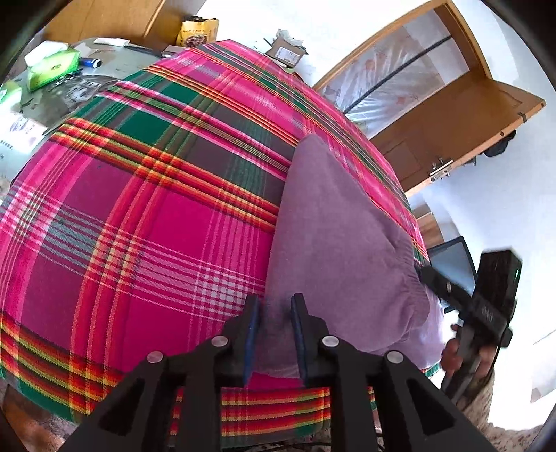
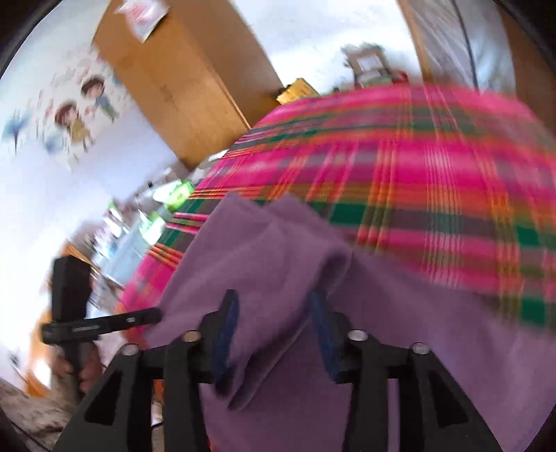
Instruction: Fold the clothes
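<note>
A purple garment (image 1: 330, 226) with a gathered elastic edge lies on the pink plaid cloth (image 1: 139, 208) that covers the table, near the front right corner. My left gripper (image 1: 275, 306) stands over its near edge, jaws a little apart, with purple fabric between the blue pads and no clear pinch. In the right wrist view, which is blurred, the garment (image 2: 278, 243) shows several folds. My right gripper (image 2: 274, 306) is wide open over it, and a loose fold lies between the pads. A finger (image 1: 434, 278) of the right gripper reaches the elastic edge from the right.
At the table's far left lie a green tissue pack (image 1: 52, 66) and a yellow bag (image 1: 198, 31); a cardboard box (image 1: 286, 52) stands at the back. A wooden door (image 1: 451, 132) is open on the right. A dark screen (image 1: 451, 264) sits beyond the table's right edge.
</note>
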{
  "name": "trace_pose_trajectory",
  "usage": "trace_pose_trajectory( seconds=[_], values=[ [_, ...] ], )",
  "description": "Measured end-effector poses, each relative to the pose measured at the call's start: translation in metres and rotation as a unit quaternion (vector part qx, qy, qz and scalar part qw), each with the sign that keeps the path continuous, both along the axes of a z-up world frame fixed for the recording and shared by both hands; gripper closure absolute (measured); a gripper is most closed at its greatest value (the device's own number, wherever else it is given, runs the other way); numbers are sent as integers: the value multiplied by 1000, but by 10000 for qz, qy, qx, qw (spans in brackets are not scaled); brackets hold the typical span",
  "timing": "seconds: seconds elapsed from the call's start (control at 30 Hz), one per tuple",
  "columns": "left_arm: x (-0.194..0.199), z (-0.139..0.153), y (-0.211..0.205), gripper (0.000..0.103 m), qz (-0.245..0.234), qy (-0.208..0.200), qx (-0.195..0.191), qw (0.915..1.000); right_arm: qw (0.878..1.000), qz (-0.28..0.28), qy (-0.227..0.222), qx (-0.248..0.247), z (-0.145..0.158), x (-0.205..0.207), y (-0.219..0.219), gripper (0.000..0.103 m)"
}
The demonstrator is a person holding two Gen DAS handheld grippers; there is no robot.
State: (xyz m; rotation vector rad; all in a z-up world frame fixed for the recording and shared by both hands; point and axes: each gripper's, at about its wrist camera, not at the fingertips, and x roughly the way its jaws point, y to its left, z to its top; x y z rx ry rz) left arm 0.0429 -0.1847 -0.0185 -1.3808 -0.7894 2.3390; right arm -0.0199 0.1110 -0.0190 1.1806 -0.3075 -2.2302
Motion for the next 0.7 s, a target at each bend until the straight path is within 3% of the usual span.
trace_pose_trajectory(
  seconds=[0.27,0.7],
  values=[
    [3,0,3,83,45,-6,-100,9999,9968,-239,-459,-611,-21,13,2,49],
    [5,3,11,81,69,-14,-203,9998,9949,-519,-534,-687,-34,7,-11,47]
  ],
)
